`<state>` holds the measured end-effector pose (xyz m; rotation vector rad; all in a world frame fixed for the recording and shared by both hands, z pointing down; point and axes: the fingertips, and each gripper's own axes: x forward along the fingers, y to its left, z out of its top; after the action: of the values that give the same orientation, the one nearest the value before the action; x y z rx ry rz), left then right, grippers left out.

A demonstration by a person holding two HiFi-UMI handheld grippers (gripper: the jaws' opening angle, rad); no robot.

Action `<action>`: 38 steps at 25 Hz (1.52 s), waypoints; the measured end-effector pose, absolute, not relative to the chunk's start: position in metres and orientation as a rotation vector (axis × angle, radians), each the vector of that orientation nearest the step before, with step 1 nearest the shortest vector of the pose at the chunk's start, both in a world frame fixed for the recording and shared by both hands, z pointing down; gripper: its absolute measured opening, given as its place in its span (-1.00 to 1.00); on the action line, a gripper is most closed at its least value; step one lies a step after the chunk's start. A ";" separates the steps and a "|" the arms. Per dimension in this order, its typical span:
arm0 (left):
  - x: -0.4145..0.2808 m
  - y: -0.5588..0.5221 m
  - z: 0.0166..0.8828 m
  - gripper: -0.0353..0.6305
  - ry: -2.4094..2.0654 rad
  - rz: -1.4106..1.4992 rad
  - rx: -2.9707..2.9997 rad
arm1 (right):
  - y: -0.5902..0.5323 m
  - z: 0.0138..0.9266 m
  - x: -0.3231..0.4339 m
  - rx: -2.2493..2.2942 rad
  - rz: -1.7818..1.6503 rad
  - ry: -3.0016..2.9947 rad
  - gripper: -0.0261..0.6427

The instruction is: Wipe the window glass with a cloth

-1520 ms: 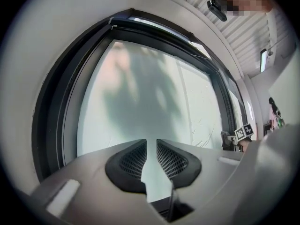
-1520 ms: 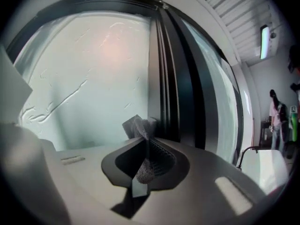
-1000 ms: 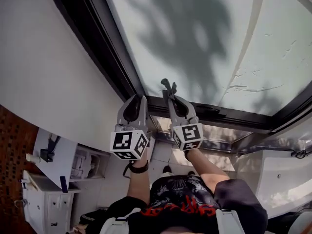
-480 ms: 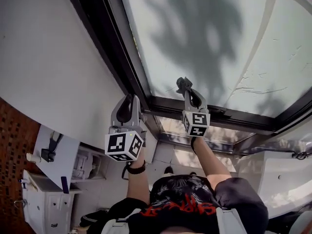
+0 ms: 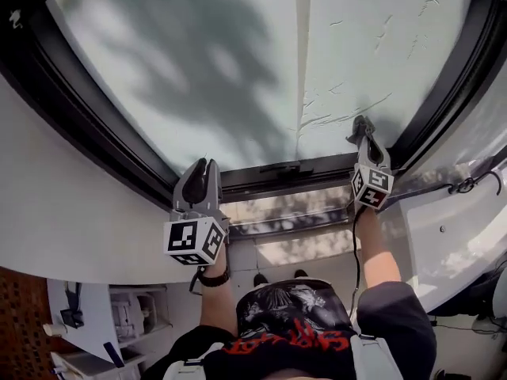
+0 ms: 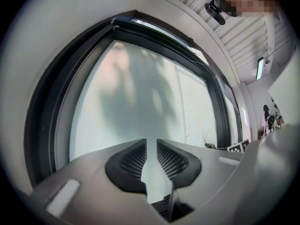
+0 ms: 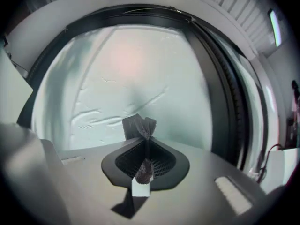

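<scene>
Right claw (image 7: 146, 149): I have it clamped on the dark cloth (image 7: 138, 125), window glass (image 7: 140, 69) just ahead.
Left claw (image 6: 151, 149): slightly apart, empty.

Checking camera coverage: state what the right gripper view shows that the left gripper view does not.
Only the right gripper view: the cloth pinched in the right gripper, and streaks on the glass. Only the left gripper view: the left gripper, jaws slightly apart and empty, plus a ceiling light. Both: the glass and its dark frame.
</scene>
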<state>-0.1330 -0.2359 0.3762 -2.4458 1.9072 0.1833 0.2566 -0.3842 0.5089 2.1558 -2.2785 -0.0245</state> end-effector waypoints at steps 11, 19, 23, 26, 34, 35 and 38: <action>-0.118 -0.235 0.373 -0.76 1.923 0.161 -2.395 | -0.380 0.523 0.341 2.440 0.201 -2.169 -0.84; -0.194 -0.200 0.373 -0.76 2.111 0.166 -2.217 | -0.290 0.494 -0.088 1.291 0.031 -3.020 -0.84; -0.228 -0.181 0.371 -0.77 2.181 0.188 -2.143 | -0.270 0.520 -0.223 0.918 0.076 -3.061 -0.84; -0.239 -0.171 0.372 -0.77 2.203 0.176 -2.119 | -0.287 0.532 -0.245 0.960 0.105 -3.013 -0.84; -0.223 -0.207 0.367 -0.78 2.107 0.184 -2.202 | -0.349 0.528 -0.050 1.485 0.080 -2.872 -0.84; -0.216 -0.212 0.366 -0.78 2.085 0.187 -2.224 | -0.354 0.524 -0.016 1.570 0.078 -2.841 -0.84; -0.186 -0.229 0.365 -0.78 2.005 0.197 -2.309 | -0.370 0.520 0.082 1.794 0.082 -2.710 -0.84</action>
<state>-0.1856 -0.2292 0.3651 -2.3093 2.0046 0.1973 0.0819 -0.3704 0.5198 1.7937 -2.7098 0.0818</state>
